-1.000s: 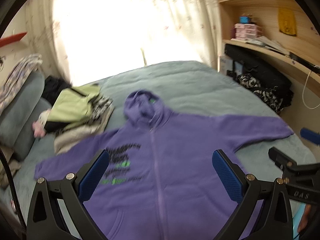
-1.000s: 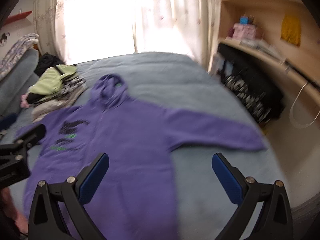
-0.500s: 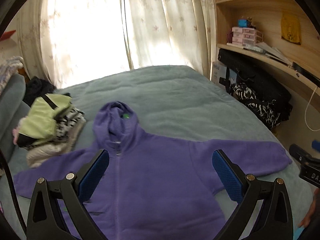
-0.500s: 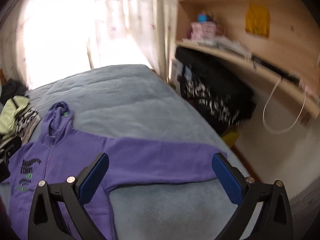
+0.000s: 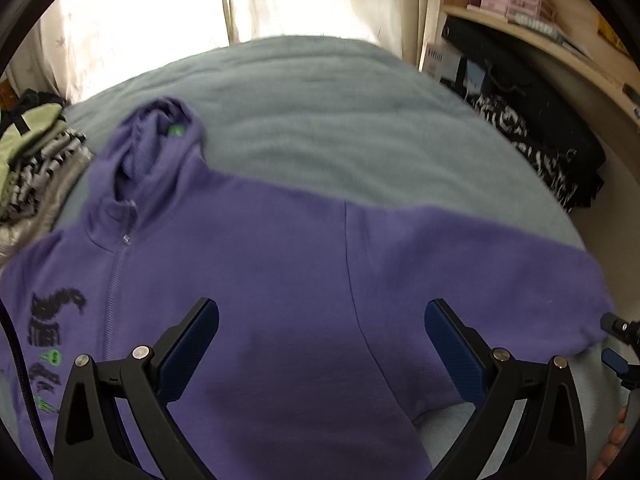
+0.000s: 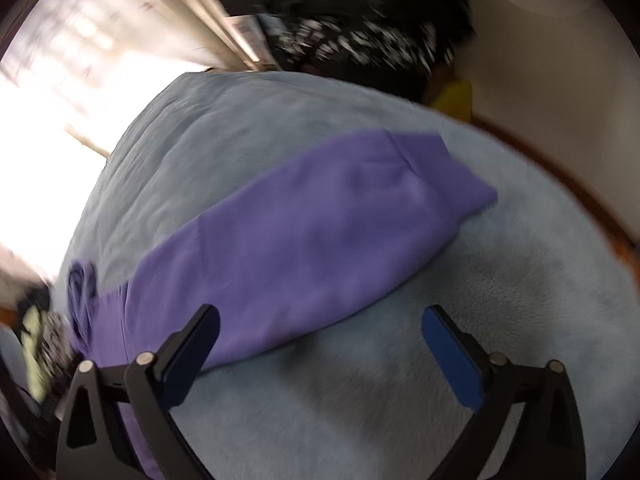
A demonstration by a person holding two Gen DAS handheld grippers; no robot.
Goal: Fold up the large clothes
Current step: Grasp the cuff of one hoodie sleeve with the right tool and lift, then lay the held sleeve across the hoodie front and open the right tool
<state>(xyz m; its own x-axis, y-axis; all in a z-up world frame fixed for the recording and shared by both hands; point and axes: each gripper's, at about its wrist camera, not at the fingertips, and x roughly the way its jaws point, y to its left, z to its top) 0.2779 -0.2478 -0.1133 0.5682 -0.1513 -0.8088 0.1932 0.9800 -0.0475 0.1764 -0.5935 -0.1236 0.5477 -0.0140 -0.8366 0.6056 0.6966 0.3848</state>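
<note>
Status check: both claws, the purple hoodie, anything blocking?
Left claw open, empty, over hoodie. Right claw just narrowed slightly, empty, near sleeve. Hoodie flat, unfolded. Clothes pile beside hood.

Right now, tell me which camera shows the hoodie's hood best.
The left wrist view: the hood lies in plain sight at upper left, open, with a green tag inside and the zipper running down from it. The right wrist view shows it only as a small, blurred purple lump at the far left edge.
</note>
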